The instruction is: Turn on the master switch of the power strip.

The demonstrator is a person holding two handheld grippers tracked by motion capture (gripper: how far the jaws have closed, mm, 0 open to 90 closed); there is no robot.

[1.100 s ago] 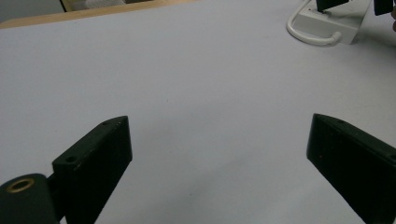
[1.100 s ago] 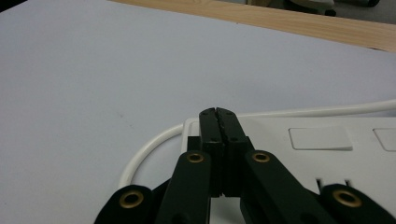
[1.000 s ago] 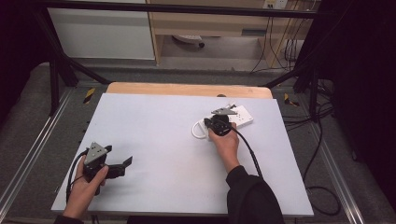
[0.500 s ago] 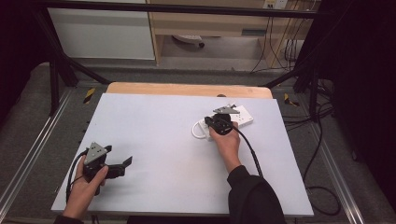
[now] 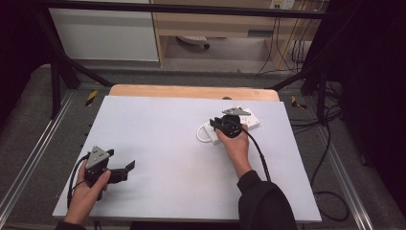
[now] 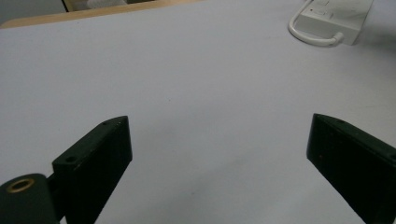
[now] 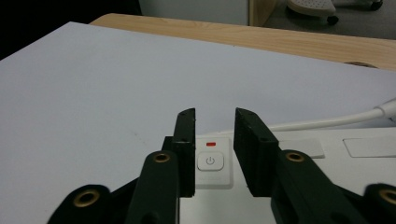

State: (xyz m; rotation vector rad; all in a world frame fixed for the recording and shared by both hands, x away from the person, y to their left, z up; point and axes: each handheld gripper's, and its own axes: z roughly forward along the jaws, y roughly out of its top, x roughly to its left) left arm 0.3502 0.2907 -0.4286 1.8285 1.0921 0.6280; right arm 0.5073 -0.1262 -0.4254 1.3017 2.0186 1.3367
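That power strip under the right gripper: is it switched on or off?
On, it seems: a small red light shows on the white power strip just above its power button, seen between the right gripper jaws.

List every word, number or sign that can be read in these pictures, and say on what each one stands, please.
Power symbol (a circle with a short stroke at its top): on the white button of the power strip.
Small red bar, no letters: on the strip just above that button.
No words, brand names or numbers can be read anywhere; in the high view the strip is too small to read.
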